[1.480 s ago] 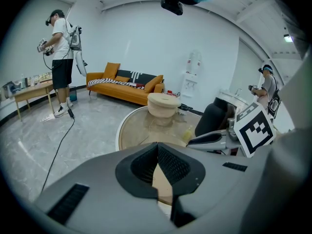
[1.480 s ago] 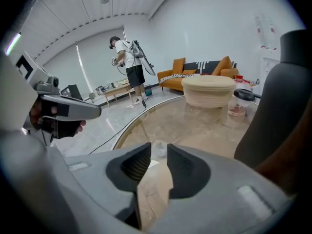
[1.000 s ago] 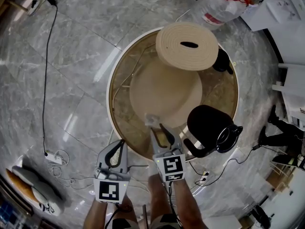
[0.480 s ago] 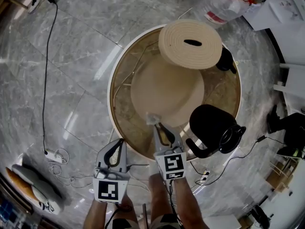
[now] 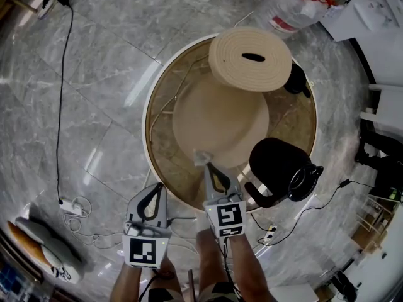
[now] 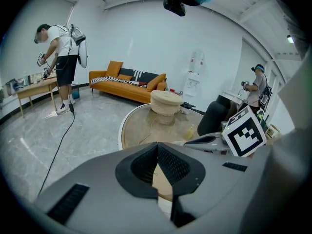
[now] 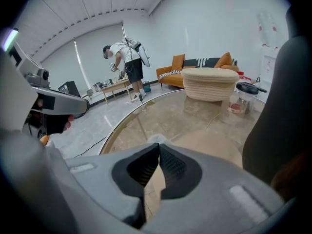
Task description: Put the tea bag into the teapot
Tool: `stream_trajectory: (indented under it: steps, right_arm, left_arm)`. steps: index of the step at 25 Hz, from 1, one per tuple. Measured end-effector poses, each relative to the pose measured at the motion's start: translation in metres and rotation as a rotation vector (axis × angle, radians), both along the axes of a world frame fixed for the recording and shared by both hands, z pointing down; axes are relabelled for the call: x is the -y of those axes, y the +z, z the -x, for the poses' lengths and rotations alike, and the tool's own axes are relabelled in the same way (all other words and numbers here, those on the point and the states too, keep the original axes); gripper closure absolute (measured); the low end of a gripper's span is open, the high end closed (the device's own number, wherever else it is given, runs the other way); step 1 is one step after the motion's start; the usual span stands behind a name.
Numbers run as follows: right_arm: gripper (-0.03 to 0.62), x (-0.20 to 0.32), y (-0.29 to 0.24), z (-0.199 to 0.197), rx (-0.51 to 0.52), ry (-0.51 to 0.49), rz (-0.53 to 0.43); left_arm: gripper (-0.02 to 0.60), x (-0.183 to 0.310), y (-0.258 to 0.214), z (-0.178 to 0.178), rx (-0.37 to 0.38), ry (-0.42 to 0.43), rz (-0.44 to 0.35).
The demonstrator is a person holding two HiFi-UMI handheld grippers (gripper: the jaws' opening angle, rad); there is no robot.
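while the table (image 5: 148, 115) carries the black teapot (image 5: 277, 162) at its near right edge, we're at the pick step. left gripper (image 5: 160, 187) sits clenched and empty off the rim. right gripper (image 5: 208, 167) jaws have just been closing and look pinched on the tea bag (image 5: 201, 157) near the front rim. next we lift and carry it right, over the teapot's opening.

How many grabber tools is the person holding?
2. The left gripper, shut and empty, hangs at the round table's near rim. The right gripper reaches over the table; its jaws have just closed on the tea bag. None seems hidden.
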State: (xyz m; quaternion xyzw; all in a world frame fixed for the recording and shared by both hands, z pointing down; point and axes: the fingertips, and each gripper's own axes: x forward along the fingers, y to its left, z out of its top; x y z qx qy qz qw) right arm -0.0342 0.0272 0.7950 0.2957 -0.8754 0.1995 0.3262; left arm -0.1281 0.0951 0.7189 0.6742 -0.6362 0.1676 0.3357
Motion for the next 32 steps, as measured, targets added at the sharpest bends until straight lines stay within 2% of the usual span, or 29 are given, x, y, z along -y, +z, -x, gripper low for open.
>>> stream_trajectory:
  steps: [12,32]
  right_arm:
    - [0.594,0.006,-0.041,0.011,0.033,-0.018,-0.038]
    - [0.594,0.041,-0.191,0.000,0.137,0.079,-0.167]
  left_arm:
    - [0.565,0.012,-0.037,0.006,0.026,0.002,-0.042]
    - [0.565,0.052,-0.168,-0.002,0.086,0.068,-0.175]
